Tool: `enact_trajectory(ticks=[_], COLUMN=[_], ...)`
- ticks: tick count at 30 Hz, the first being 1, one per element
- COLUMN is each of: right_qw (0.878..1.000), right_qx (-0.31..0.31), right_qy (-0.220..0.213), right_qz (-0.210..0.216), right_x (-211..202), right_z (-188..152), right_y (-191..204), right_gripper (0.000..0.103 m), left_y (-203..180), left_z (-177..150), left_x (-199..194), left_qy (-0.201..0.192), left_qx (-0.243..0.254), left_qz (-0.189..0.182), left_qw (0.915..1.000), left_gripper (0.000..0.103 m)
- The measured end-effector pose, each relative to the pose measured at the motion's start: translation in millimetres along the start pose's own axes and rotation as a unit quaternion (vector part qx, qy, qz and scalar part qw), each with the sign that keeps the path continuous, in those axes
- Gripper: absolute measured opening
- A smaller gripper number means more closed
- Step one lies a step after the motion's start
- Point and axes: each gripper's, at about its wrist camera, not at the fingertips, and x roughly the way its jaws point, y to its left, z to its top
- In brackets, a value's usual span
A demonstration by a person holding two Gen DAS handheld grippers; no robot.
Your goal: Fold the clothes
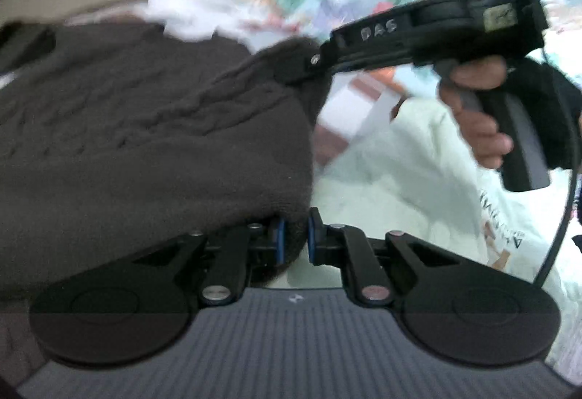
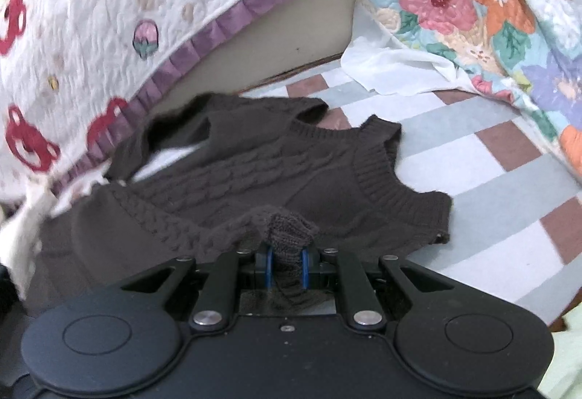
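Knit vest (image 2: 291, 173) in dark brown lies mostly flat on the checked sheet (image 2: 491, 188), neckline and armholes toward the far end, hem toward the camera, so its long axis runs away from the right wrist view. Strawberry-print quilt (image 2: 109, 17) hangs on the left with a beige panel under it, floral quilt (image 2: 473, 6) bunched at the right. Left gripper (image 1: 295, 235) has its 2 blue pads nearly together, pinching the vest's near edge. Right gripper (image 2: 286, 262) is clamped on a bunched bit of hem, lifting it slightly.
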Motion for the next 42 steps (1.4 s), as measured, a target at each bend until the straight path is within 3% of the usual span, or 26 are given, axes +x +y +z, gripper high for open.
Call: enact_trajectory(ticks=[6,11,13,15,18,21,23,26,31,35,37,38,41,42], right_qw=[0.991,0.986,0.989,0.994,0.997,0.997,0.996,0.994,0.988,0.982,0.978,0.975,0.962,0.959], right_qx=[-0.069,-0.087,-0.065,-0.024,0.019,-0.015,-0.058,-0.095,-0.144,-0.168,-0.181,-0.19,-0.232,-0.241], right_qy=[0.078,0.081,0.076,0.072,0.052,0.038,0.029,0.02,0.044,0.073,0.093,0.105,0.14,0.144], right_qz=[-0.08,-0.114,-0.106,-0.083,-0.061,-0.06,-0.06,-0.039,0.022,0.048,0.054,0.053,0.029,0.026], right_x=[25.8,28.7,22.7,14.5,0.1,-5.9,-7.6,-6.7,23.5,47.9,58.1,62.8,73.9,74.5], right_z=[-16.8,-16.9,-13.3,-9.5,-5.3,0.6,5.8,13.3,8.2,-4.7,-11.5,-15.6,-30.9,-34.6], right_y=[8.3,5.4,-0.1,-7.8,-11.7,8.4,27.7,51.4,84.6,108.3,116.3,119.4,124.8,125.0], right_gripper=[0.017,0.036,0.036,0.036,0.039,0.039,0.039,0.04,0.042,0.042,0.042,0.042,0.042,0.042], left_y=[16.2,13.2,20.3,26.1,31.3,47.1,66.0,109.6,182.2,228.2,241.7,243.8,249.1,254.4], left_z=[-12.4,-12.4,-14.5,-18.0,-18.4,-8.4,-2.5,-3.9,-24.0,-25.6,-22.7,-21.9,-23.8,-27.9], left_x=[5.7,-12.9,-26.4,-36.6,-51.2,-79.9,-100.8,-131.5,-156.3,-155.9,-159.7,-165.2,-174.9,-176.9], left_qy=[0.028,0.045,0.058,0.049,0.042,0.002,-0.03,-0.085,-0.133,-0.128,-0.118,-0.119,-0.121,-0.122], left_qx=[-0.103,-0.089,-0.12,-0.141,-0.135,-0.126,-0.147,-0.212,-0.305,-0.322,-0.315,-0.312,-0.309,-0.315], left_qz=[-0.019,-0.04,-0.08,-0.097,-0.087,-0.047,-0.017,0.068,0.202,0.299,0.323,0.338,0.392,0.39], left_qw=[0.9941,0.9943,0.9878,0.9841,0.9861,0.9908,0.9885,0.9712,0.921,0.8893,0.8846,0.8797,0.8577,0.8564], left_gripper=[0.015,0.037,0.049,0.05,0.05,0.05,0.052,0.054,0.054,0.054,0.039,0.038,0.048,0.05])
